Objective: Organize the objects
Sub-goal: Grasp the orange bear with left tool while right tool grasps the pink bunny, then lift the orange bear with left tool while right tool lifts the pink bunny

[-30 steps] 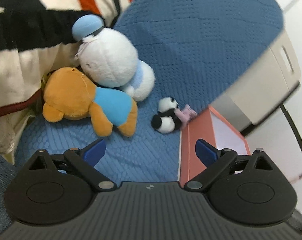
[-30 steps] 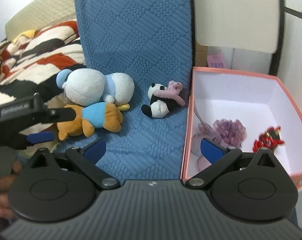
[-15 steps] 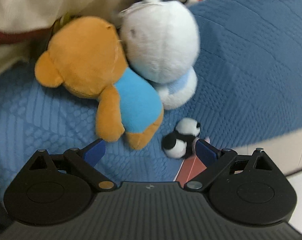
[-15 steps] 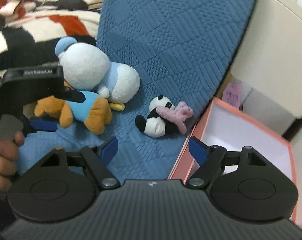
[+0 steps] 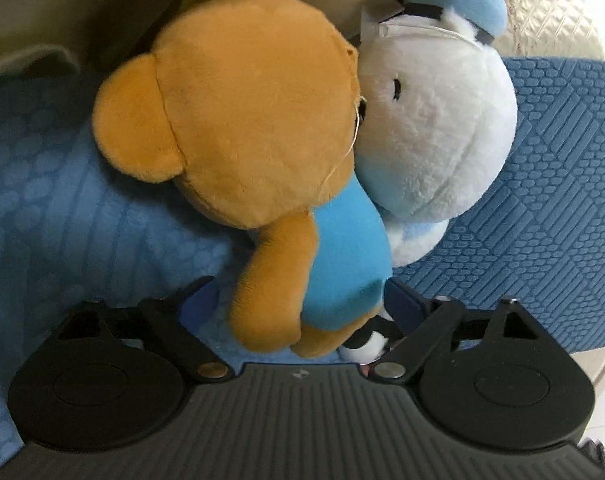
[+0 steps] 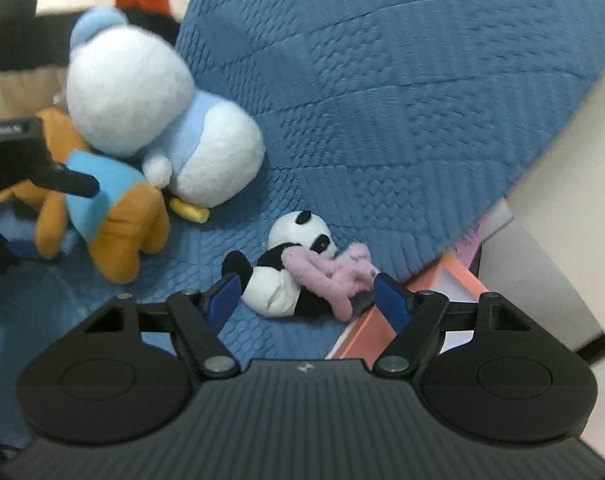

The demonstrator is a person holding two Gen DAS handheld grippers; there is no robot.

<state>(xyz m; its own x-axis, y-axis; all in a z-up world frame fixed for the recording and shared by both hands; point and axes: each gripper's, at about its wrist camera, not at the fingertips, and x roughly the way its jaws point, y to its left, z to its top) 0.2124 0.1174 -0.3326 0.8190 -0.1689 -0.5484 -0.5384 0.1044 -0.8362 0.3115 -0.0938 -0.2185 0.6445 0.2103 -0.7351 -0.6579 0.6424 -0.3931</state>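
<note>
An orange plush bear (image 5: pixel 246 132) in a blue shirt lies on the blue quilted bedspread (image 5: pixel 550 184), pressed against a white and light-blue plush duck (image 5: pixel 430 128). My left gripper (image 5: pixel 302 304) is open, its jaws on either side of the bear's body and arm. In the right wrist view the bear (image 6: pixel 114 208) and duck (image 6: pixel 142 112) lie at the left, with the left gripper (image 6: pixel 42 208) around the bear. My right gripper (image 6: pixel 306 296) is open, with a small panda plush (image 6: pixel 286 264) holding a pink plush piece (image 6: pixel 334 272) between its jaws.
A pink-rimmed box (image 6: pixel 414 312) stands beside the bed at the lower right, below a beige cabinet (image 6: pixel 574 208). A striped red, black and cream blanket (image 6: pixel 62 8) lies at the far left behind the toys. The bedspread (image 6: pixel 382 80) stretches away behind the panda.
My left gripper has moved in from well back until the bear sits between its open jaws. My right gripper has moved in on the panda, which now lies between its jaws.
</note>
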